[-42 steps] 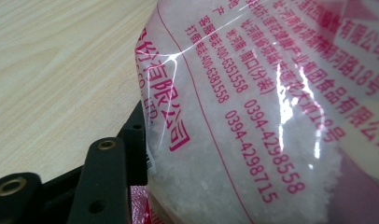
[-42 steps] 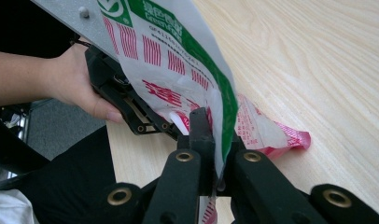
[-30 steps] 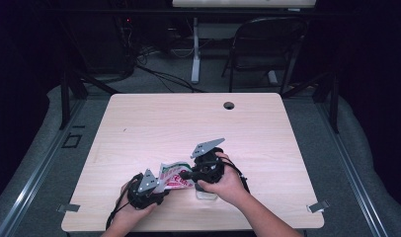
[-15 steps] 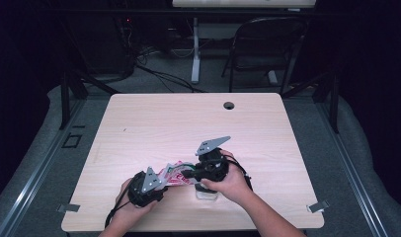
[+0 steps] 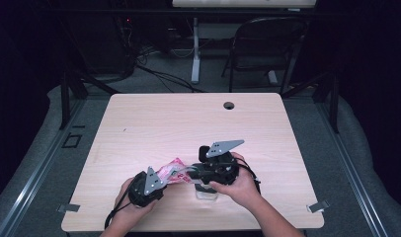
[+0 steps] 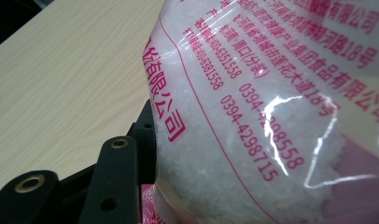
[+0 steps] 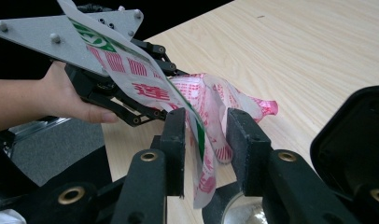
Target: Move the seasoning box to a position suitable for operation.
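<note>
A clear plastic bag of white granules with pink print hangs between my two grippers near the table's front edge. My left gripper is shut on the bag's full body, which presses against its finger. My right gripper has just been opening. In the right gripper view the bag's flat top strip hangs loose between the parted jaws of the right gripper, with a gap at the pads. A small clear jar stands under the right gripper.
The light wooden table has a round cable hole at its far side. A dark chair and a desk leg stand beyond it. The left gripper's grey plate shows close by in the right gripper view.
The right gripper has shifted a little to the right and its jaws have parted around the bag's top. The left gripper has stayed put, still holding the bag.
</note>
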`<state>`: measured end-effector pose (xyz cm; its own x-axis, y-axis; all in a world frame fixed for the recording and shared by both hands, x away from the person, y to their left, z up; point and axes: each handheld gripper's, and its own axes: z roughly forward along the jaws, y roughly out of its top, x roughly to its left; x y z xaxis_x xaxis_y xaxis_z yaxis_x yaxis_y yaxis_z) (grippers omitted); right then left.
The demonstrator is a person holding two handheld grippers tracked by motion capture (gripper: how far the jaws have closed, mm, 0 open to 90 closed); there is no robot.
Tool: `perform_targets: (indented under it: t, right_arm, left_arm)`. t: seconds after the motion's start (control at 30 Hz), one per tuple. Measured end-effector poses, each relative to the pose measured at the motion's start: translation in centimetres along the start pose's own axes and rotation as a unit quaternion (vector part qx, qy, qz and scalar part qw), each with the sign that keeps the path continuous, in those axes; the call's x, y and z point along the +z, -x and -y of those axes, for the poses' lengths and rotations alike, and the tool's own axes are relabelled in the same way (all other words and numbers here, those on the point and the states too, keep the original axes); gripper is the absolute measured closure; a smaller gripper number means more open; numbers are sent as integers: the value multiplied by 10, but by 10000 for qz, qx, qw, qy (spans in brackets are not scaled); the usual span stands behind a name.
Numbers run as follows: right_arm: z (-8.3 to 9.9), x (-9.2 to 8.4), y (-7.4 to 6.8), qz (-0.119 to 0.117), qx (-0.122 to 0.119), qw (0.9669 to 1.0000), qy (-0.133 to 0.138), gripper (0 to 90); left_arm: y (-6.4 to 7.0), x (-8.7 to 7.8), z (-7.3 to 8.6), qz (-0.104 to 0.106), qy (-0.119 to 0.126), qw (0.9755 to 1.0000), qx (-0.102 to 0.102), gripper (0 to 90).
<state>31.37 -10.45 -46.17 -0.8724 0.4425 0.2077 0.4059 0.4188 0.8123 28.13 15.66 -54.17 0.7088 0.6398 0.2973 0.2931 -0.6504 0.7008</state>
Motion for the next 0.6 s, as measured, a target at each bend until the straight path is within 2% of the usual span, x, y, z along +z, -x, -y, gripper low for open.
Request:
perform_targets:
  t: [0.3,0.4,0.6]
  right_arm:
    - [14,-10,3,37,104,9998,193,680]
    - [15,-13,4,41,130,9997,227,680]
    - [17,-22,4,102,145,9993,316,681]
  left_arm:
    - [0,0,0,-243,8,9997,34,556]
    - [-1,-1,0,-250,15,9997,19,557]
    - [-1,-4,-1,-406,72,9991,42,558]
